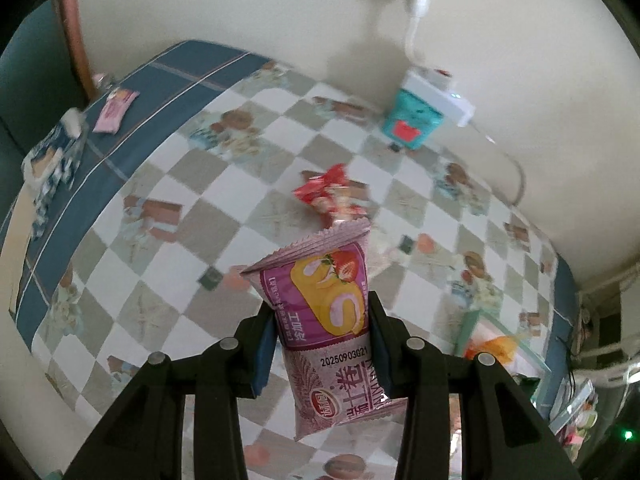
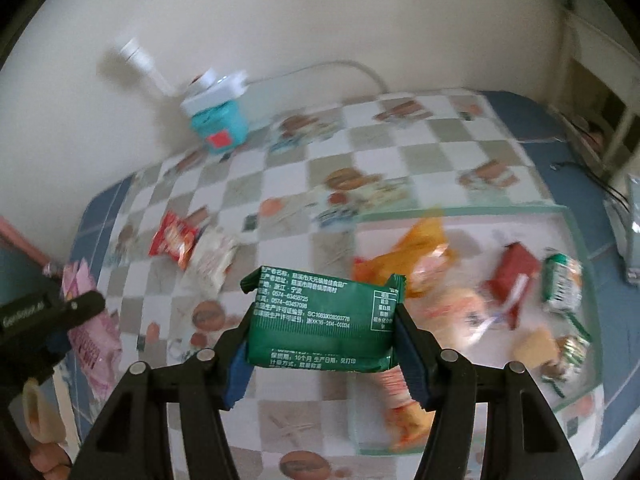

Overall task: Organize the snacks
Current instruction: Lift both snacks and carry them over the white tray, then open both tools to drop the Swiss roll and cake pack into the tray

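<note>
Green-rimmed tray (image 2: 576,232) holds mixed snack packets; left jaws grip pink packet (image 1: 328,312), right jaws green packet (image 2: 320,320).

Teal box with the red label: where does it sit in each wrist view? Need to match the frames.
Left wrist view: teal box sits upper right, against the wall at the far edge of the checkered tablecloth.
Right wrist view: the same box sits upper left, also against the wall.
Shared landmark: the white device resting on top of the box, with its white cable running up the wall, shows in both views.
</note>
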`<state>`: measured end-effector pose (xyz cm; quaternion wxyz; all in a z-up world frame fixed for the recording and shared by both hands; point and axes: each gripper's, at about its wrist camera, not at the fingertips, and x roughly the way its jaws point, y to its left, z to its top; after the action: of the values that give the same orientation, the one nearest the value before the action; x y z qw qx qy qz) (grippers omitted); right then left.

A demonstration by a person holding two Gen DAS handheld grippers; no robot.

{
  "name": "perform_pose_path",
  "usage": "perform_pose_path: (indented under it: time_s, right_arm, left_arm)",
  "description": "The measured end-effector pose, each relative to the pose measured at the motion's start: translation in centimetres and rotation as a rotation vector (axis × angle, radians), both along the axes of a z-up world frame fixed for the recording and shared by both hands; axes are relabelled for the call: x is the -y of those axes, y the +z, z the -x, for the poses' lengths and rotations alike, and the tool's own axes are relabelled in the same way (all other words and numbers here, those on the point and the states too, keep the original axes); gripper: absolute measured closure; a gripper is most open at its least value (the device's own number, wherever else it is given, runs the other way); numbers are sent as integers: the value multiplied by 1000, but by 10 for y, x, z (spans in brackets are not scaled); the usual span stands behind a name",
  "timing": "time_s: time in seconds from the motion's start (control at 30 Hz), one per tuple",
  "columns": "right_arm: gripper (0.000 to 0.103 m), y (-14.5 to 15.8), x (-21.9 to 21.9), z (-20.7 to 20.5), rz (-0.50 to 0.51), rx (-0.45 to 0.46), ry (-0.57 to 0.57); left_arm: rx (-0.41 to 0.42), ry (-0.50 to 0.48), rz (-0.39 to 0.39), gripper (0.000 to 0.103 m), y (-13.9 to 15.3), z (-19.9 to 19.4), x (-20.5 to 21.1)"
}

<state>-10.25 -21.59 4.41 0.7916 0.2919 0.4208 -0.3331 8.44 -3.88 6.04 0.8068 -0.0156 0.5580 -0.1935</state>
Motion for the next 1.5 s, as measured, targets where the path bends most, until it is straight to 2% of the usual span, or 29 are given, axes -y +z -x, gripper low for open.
perform_pose_path:
  time_s: [0.2, 0.47, 0.7, 0.9, 1.03, 1.07, 1.17, 1.2, 1.33, 1.4, 1.5]
  right_arm:
    - [38, 5, 50, 55, -1, -7, -179]
    - [38, -12, 107, 129, -59, -18, -371]
    - [38, -26, 132, 168, -108, -17, -456]
    - [38, -41, 136, 170, -159, -16, -445]
    - [36, -47, 135, 161, -183, -17, -414]
    - [36, -48, 134, 158, -187, -18, -404]
    - [36, -48, 132, 155, -189, -21, -396]
    - [35, -48, 133, 154, -188, -22, -393]
    - [26, -47, 131, 152, -182, -31, -388]
    - [24, -47, 131, 152, -185, -33, -385]
    - [13, -48, 130, 150, -182, -40, -382]
  left_arm:
    - [36, -130, -2, 60, 10, 38, 52]
    - [61, -362, -31, 60, 6, 111, 130]
    - [39, -535, -78, 60, -13, 170, 185]
    - [-7, -559, -135, 60, -37, 185, 197]
    - [-28, -565, -143, 60, -43, 189, 200]
    - [-37, -565, -142, 58, -44, 188, 200]
    - [-51, -556, -139, 41, -46, 187, 199]
    - [-48, -551, -141, 40, -46, 186, 198]
    - [-51, -534, -132, 39, -44, 180, 194]
    - [-51, -521, -126, 35, -42, 175, 191]
    - [-59, -485, -113, 29, -40, 163, 184]
